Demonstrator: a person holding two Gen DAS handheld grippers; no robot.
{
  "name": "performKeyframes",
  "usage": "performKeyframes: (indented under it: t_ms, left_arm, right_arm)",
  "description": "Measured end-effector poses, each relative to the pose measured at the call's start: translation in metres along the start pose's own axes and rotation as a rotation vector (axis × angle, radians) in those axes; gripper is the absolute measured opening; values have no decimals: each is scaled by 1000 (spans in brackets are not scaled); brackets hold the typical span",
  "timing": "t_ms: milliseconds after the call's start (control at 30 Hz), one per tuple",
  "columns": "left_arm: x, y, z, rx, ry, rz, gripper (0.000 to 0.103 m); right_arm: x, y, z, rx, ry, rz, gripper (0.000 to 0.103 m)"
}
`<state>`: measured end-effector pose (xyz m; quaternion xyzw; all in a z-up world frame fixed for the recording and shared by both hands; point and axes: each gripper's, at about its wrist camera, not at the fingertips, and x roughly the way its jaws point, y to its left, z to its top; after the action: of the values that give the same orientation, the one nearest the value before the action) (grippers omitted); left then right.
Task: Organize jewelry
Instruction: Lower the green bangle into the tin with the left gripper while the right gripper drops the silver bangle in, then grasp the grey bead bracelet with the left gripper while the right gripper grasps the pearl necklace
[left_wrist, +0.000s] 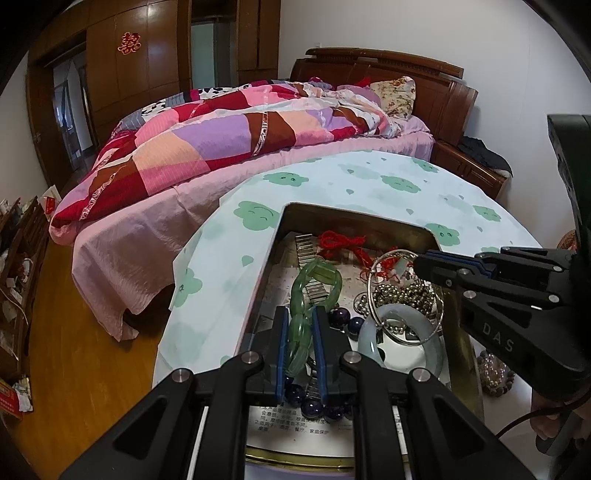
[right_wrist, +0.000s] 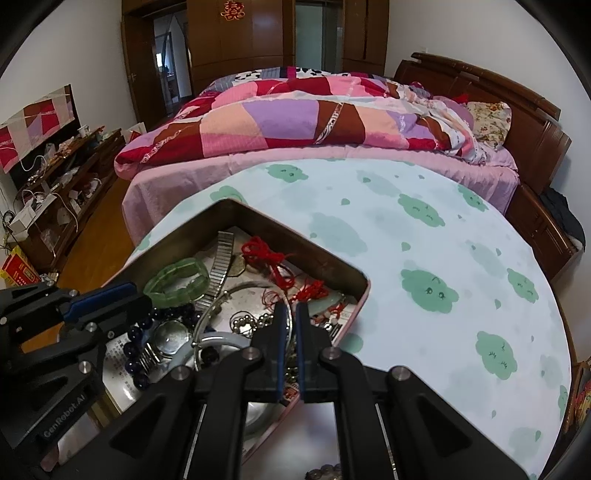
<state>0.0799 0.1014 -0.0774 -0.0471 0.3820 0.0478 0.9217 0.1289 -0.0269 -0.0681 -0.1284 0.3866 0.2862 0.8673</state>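
**Both grippers down in the jewelry tin**

Seen from the left wrist, the left gripper (left_wrist: 300, 314) sits at 6 o'clock, its blue-padded fingers (left_wrist: 282, 343) drawn close together and pressing on the green bead bracelet (left_wrist: 312, 291). The bracelet loops up from between the pads toward 12 o'clock and lies over a metal watch band (left_wrist: 307, 247). Dark blue beads (left_wrist: 347, 319) lie just right of the fingers. All of this rests in the open metal tin (left_wrist: 354, 214), which stands on the worktop (left_wrist: 229, 266) under a pale cloth printed with green clouds.

Further right in the tin, a red cord (left_wrist: 341, 242) lies near the far wall at 12 o'clock, a pale jade bangle (left_wrist: 399, 336) lies at 5 o'clock with a thin silver bangle (left_wrist: 402, 295) across it, and small metallic beads (left_wrist: 402, 293) are piled between them.

The right gripper (left_wrist: 419, 263) comes in from 3 o'clock, its tips over the beads and red cord.

From the right wrist, the right gripper (right_wrist: 294, 308) shows its fingers (right_wrist: 280, 332) nearly together, only a narrow slit between the pads. The tips dip among the silver bangle (right_wrist: 236, 291) and beads (right_wrist: 247, 323); I cannot tell whether anything is pinched. The left gripper (right_wrist: 138, 290) enters at 9 o'clock, touching the green bracelet (right_wrist: 177, 282).

A bed with a patchwork quilt (right_wrist: 295, 118) fills the background.
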Motion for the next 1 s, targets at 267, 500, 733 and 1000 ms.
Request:
performKeyframes:
  t_ms: [267,500,733,1000]
  left_arm:
    - [-1,4,-1,-17,0,-6,18]
    - [-7,2,-1,-21,-18,-22,46]
    - [-13,-1,-3,-26,-33,-22,54]
    - [-27,-6,-9,-38,-72,-10,73]
  right_arm:
    - [1,0,-1,13,-9,15,9]
    - [-1,-4,-2,32,-16,12,34]
    - [-9,-11,-6,40,-23,22,46]
    - [-31,-45,-34,95,-18,4,53]
